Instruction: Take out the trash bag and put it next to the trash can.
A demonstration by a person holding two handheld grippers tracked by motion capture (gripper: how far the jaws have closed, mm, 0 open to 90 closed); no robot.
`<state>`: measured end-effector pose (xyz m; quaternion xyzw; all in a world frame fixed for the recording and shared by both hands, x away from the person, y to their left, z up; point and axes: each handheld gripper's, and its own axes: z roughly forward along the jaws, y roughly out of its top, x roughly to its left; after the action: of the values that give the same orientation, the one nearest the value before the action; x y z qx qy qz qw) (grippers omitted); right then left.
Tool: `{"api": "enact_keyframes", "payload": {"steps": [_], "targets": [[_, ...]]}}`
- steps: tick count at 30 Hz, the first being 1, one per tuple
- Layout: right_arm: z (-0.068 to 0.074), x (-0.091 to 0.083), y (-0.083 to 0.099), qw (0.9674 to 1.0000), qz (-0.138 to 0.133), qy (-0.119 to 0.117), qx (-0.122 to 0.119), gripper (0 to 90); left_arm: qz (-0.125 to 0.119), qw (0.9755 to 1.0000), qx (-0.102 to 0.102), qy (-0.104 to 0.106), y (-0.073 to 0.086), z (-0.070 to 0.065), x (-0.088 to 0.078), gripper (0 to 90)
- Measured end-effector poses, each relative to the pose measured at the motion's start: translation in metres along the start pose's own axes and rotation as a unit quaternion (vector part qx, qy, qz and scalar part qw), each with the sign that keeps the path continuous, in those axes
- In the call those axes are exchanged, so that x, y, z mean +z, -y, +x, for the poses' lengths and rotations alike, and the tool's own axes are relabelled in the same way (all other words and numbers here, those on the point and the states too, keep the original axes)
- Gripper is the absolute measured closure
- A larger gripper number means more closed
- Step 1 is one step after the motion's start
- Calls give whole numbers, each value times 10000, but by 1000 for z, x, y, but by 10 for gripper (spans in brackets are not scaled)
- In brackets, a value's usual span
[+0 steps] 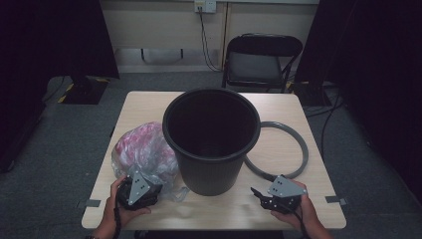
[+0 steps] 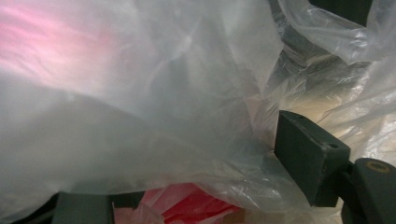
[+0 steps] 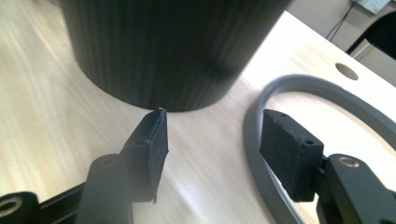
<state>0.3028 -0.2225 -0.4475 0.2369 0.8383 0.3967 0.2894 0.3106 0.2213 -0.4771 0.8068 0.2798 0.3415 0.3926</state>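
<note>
A black plastic bin [image 1: 211, 144] stands upright in the middle of the wooden table [image 1: 144, 102]. A clear plastic bag [image 1: 144, 149] with pink and red contents lies left of it. A grey ring [image 1: 298, 149] lies flat to the bin's right. My left gripper [image 1: 148, 186] is at the bag's near side. In the left gripper view its jaws [image 2: 196, 186] stand wide with the bag's film [image 2: 140, 93] bulging between them. My right gripper [image 1: 261, 195] is low over the table at the front right. Its open jaws [image 3: 210, 140] hold nothing and point between the bin's base [image 3: 159, 46] and the ring [image 3: 299, 86].
A black folding chair [image 1: 261, 59] stands behind the table, with cables on the floor to its right. The table has a round hole [image 3: 346, 71] near its far edge. Bare tabletop lies along the front edge between my two hands.
</note>
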Motion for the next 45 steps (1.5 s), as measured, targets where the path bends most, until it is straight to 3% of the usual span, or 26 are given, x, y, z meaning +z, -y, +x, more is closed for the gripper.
{"api": "enact_keyframes", "payload": {"steps": [11,16,19,25,26,29,34,36,39,45], "targets": [[-23,9,10,9993,311,-29,191,390,179,9997,-157,14,-4,20,28,303],[-25,13,10,9991,357,-97,211,390,227,9989,-395,57,-7,29,36,296],[-25,14,10,9991,346,-117,223,390,219,9988,-430,114,-8,30,34,273],[-27,15,10,9989,382,-123,258,378,249,9982,-412,363,-11,29,13,204],[-28,15,10,9988,400,-137,240,377,354,9975,-366,485,-13,27,5,196],[-29,16,8,9986,418,-180,269,373,500,9964,-342,599,-15,23,-8,189],[-32,19,8,9982,458,-217,311,369,529,9948,-316,808,-13,10,-23,183],[-32,21,8,9981,495,-209,310,369,509,9943,-362,864,-8,3,-25,187],[-35,22,8,9978,487,-241,372,369,681,9932,-340,880,4,-7,-20,192],[-37,25,10,9973,487,-299,456,368,809,9894,-624,1035,22,-5,-14,208]]}}
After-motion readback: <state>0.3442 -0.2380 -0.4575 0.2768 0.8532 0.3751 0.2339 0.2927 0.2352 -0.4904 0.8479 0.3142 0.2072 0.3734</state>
